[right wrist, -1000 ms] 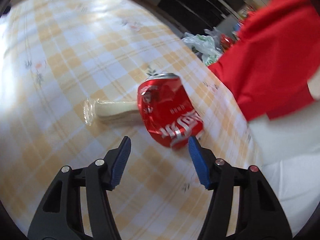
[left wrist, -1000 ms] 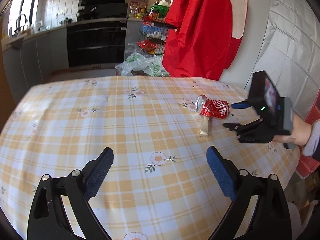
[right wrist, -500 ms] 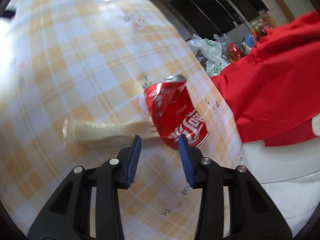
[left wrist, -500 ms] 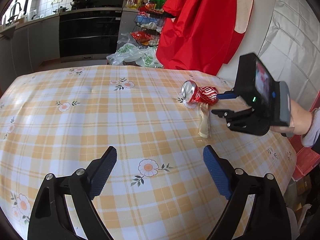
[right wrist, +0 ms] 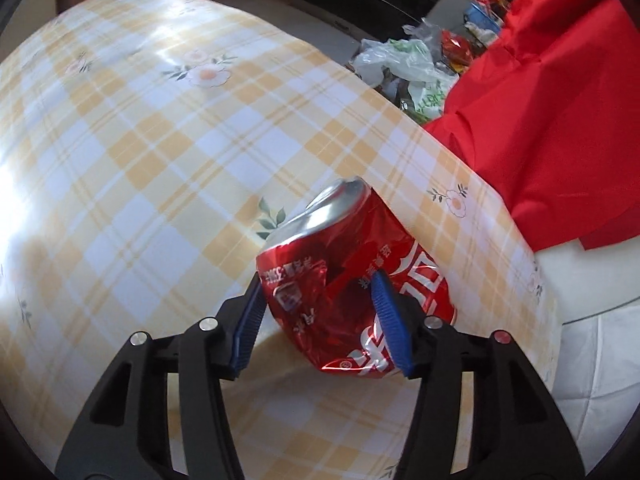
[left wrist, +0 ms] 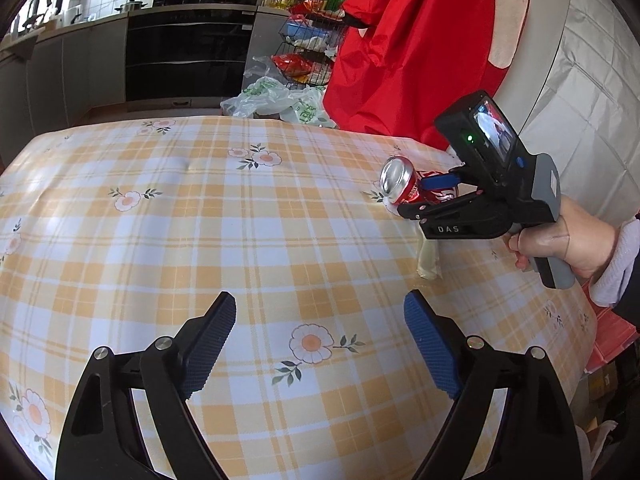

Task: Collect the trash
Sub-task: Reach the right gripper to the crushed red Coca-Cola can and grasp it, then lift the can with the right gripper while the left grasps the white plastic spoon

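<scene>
The right gripper (right wrist: 320, 316) pinches the dented can (right wrist: 352, 288) off-centre; it may twist free; the left gripper (left wrist: 316, 344) gapes empty.

Can (right wrist: 352, 268) on tablecloth (right wrist: 160, 160), between right gripper (right wrist: 316, 320) pads.

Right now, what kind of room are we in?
Most likely a home kitchen with a dining table. A dark built-in oven sits under a counter with a pot and a tap, a wire rack of snacks stands beside it, and a checked flowered tablecloth covers the table.
</scene>
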`<state>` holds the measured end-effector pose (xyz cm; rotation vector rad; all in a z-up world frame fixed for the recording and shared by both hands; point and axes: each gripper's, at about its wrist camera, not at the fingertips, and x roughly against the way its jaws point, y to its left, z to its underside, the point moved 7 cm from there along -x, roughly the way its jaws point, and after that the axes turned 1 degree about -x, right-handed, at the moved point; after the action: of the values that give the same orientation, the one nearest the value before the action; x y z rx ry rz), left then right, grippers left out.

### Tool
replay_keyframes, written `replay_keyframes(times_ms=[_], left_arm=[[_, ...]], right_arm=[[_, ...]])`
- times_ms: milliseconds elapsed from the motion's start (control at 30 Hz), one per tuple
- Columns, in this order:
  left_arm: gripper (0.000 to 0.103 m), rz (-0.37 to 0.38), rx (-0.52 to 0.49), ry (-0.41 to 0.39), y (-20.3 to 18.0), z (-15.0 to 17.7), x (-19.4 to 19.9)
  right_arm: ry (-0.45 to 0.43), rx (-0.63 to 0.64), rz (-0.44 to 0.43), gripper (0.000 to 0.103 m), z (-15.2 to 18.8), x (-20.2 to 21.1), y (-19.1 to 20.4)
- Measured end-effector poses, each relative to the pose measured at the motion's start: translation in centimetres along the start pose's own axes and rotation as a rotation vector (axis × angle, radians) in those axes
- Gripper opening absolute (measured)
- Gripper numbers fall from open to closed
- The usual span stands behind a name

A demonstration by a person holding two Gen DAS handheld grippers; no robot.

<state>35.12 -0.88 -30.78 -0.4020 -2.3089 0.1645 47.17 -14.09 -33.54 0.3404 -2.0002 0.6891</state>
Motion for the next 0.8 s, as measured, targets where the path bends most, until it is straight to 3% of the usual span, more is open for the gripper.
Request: replay_keyframes(times_ms=[100, 167, 267, 433, 600, 800], left_arm=[[0.082, 0.004, -0.007, 0.006, -0.1, -0.2, -0.6], [0.080, 0.011, -0.019, 0.018, -0.4, -0.2, -1.1], [0.080, 0.031, -0.047, 0.038, -1.7, -0.4, -2.2], [0.079, 0.087, -0.121, 0.085, -5.3, -1.0, -4.6], [0.066, 0.114, -0.195, 0.120, -9.4, -2.8, -8.1], [0.062, 0.051, -0.265, 0.208, -12.3, -3.8, -13.4]], right_arm=[[-0.029, 0.010, 0.019, 0.035, -0.1, 0.8, -0.4], [-0.064, -0.003, 0.027, 0.020, 0.0, 1.8, -1.2], [-0.134, -0.051, 0.028, 0.012, 0.4, 4.1, -3.1], [-0.219, -0.153, -0.003, 0.011, 2.5, 7.4, -6.4], [-0.300, -0.303, -0.059, 0.011, 5.9, 11.1, -9.6], [-0.358, -0.439, -0.119, 0.011, 10.0, 14.1, -12.1]])
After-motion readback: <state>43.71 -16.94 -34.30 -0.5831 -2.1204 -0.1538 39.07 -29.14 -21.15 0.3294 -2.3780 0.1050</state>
